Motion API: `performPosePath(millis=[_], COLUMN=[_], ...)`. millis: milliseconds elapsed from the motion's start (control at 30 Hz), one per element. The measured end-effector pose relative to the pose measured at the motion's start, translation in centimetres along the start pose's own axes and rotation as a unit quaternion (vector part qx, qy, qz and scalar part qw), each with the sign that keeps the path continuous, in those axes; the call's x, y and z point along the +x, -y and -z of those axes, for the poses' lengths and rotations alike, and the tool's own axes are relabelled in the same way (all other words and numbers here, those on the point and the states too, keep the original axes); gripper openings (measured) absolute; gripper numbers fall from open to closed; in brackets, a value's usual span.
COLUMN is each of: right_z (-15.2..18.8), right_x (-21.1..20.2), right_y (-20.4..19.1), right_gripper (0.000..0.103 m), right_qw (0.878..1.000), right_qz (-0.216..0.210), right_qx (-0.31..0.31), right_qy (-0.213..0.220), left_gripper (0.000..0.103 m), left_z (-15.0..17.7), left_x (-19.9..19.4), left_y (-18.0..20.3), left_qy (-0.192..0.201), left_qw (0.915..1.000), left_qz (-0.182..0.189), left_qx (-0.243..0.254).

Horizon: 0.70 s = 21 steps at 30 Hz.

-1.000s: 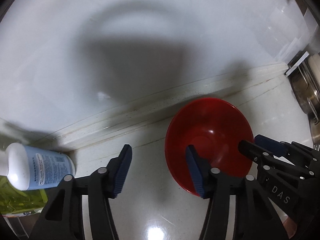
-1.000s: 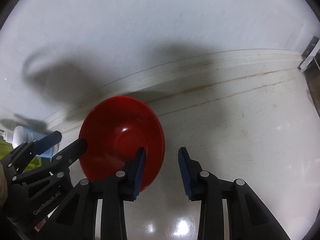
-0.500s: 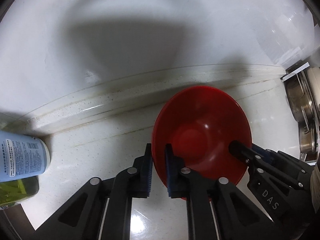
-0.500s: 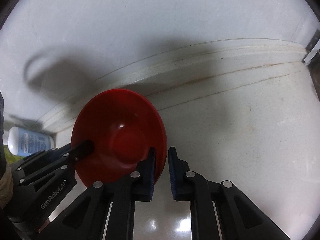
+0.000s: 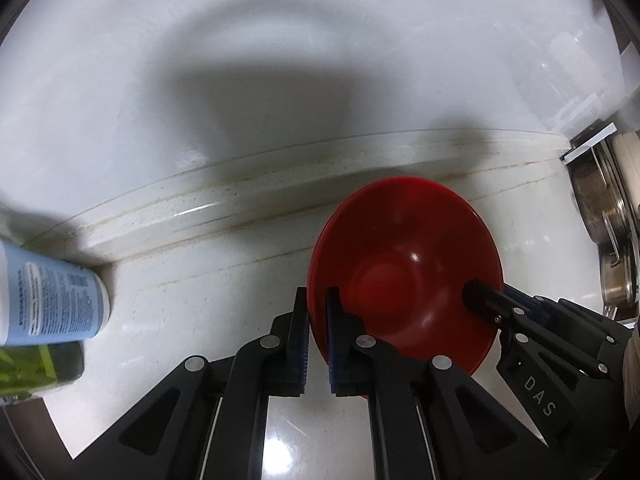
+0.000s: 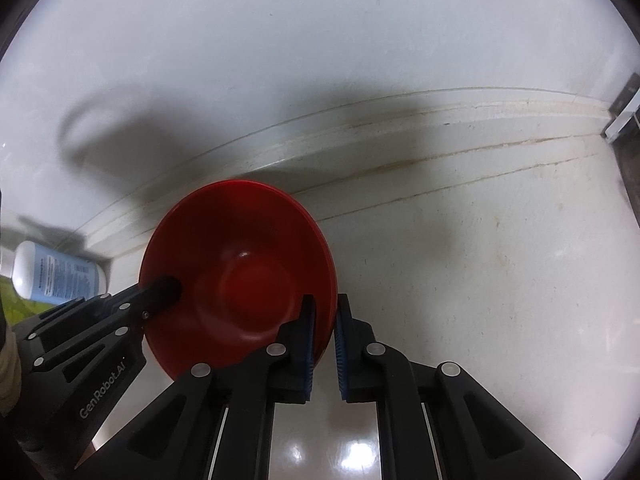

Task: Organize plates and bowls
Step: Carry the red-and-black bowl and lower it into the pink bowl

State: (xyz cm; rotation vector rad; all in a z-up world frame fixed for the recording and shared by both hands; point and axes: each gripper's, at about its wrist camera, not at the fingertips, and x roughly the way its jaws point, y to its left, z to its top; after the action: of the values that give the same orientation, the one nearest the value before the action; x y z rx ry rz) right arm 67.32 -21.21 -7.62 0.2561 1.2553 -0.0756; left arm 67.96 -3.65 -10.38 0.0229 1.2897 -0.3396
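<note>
A red bowl (image 5: pixel 404 264) sits near the back of the white countertop; it also shows in the right wrist view (image 6: pixel 240 272). My left gripper (image 5: pixel 318 312) is shut on the bowl's left rim, one pad inside and one outside. My right gripper (image 6: pixel 325 320) is shut on the bowl's right rim the same way. Each gripper appears in the other's view, the right gripper (image 5: pixel 492 300) at the bowl's right edge, the left gripper (image 6: pixel 160 292) at its left edge.
A white and blue bottle (image 5: pixel 48 296) lies at the left beside a green item (image 5: pixel 36 364). Stacked steel pots (image 5: pixel 604 236) stand at the far right. The countertop (image 6: pixel 480 264) meets a raised backsplash ledge (image 5: pixel 224 208) just behind the bowl.
Both grippers were open beside the bowl's rim one second ago. They closed on opposite sides of the rim and both now grip it.
</note>
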Motion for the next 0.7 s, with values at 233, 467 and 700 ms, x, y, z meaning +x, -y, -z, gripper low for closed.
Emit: performPosePath(millis=[233,467,700], right_z=[1.5,4.0,7.3], right_x=[-2.5,-5.3,-8.4], right_y=[0.4,0.6,1.0], right_gripper=[0.010,0.010,0.010], right_qw=[1.000,0.999,0.998], right_qz=[-0.005,-0.004,-0.007], right_qx=[-0.007,-0.006,-0.001], right_qy=[0.019,0.036,0.055], left_gripper=[0.010,0.010,0.010], left_z=[2.1,4.7,8.1], left_x=[-2.9,-6.4,-9.6], left_y=[0.9,2.1,4.2], left_qy=[0.016,0.040,0.062], left_qw=[0.9998,0.9987,0.9974], left_qz=[0.001,0.000,0.006], left_qx=[0.010,0.032,0.037])
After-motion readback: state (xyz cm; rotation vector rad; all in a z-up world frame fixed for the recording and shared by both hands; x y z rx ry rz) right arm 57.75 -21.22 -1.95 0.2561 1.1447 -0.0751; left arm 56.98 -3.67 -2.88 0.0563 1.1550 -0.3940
